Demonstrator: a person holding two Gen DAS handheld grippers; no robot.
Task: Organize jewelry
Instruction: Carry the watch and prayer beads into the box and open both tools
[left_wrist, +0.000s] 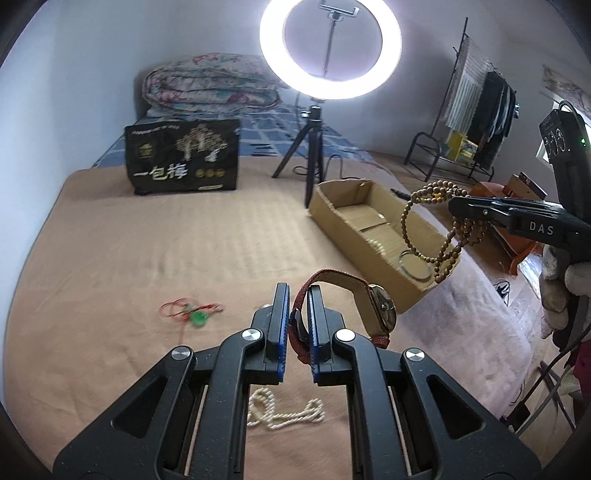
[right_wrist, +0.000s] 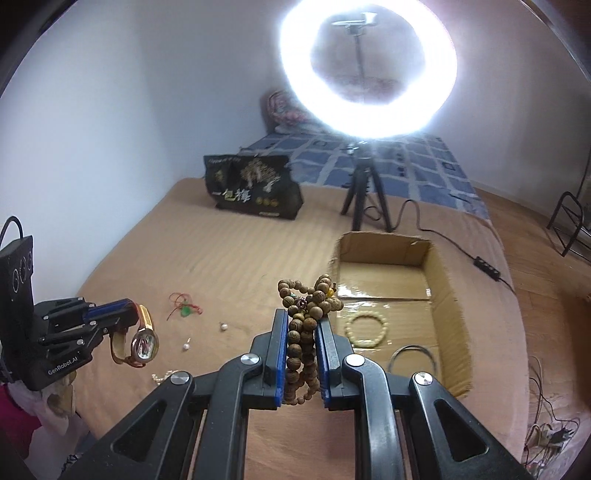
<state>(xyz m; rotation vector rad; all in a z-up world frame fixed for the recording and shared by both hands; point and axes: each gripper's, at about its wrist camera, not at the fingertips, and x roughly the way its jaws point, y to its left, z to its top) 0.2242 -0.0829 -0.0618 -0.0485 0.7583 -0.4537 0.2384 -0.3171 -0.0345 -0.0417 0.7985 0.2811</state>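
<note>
My left gripper (left_wrist: 297, 291) is shut on the red strap of a gold wristwatch (left_wrist: 382, 306) and holds it above the tan blanket; it also shows in the right wrist view (right_wrist: 127, 314) with the watch (right_wrist: 144, 341). My right gripper (right_wrist: 301, 317) is shut on a wooden bead necklace (right_wrist: 304, 332), held just left of the open cardboard box (right_wrist: 448, 295); in the left wrist view the beads (left_wrist: 436, 225) hang over the box (left_wrist: 332, 206). The box holds a cream bead bracelet (right_wrist: 367, 328) and a dark bangle (right_wrist: 413, 360).
On the blanket lie a red cord with a green pendant (left_wrist: 194, 312), a pearl necklace (left_wrist: 284, 411) and two small pearl earrings (right_wrist: 221, 326). A black bag (left_wrist: 183, 157) and a ring light tripod (left_wrist: 306, 155) stand behind. A cable (right_wrist: 458, 243) runs right of the box.
</note>
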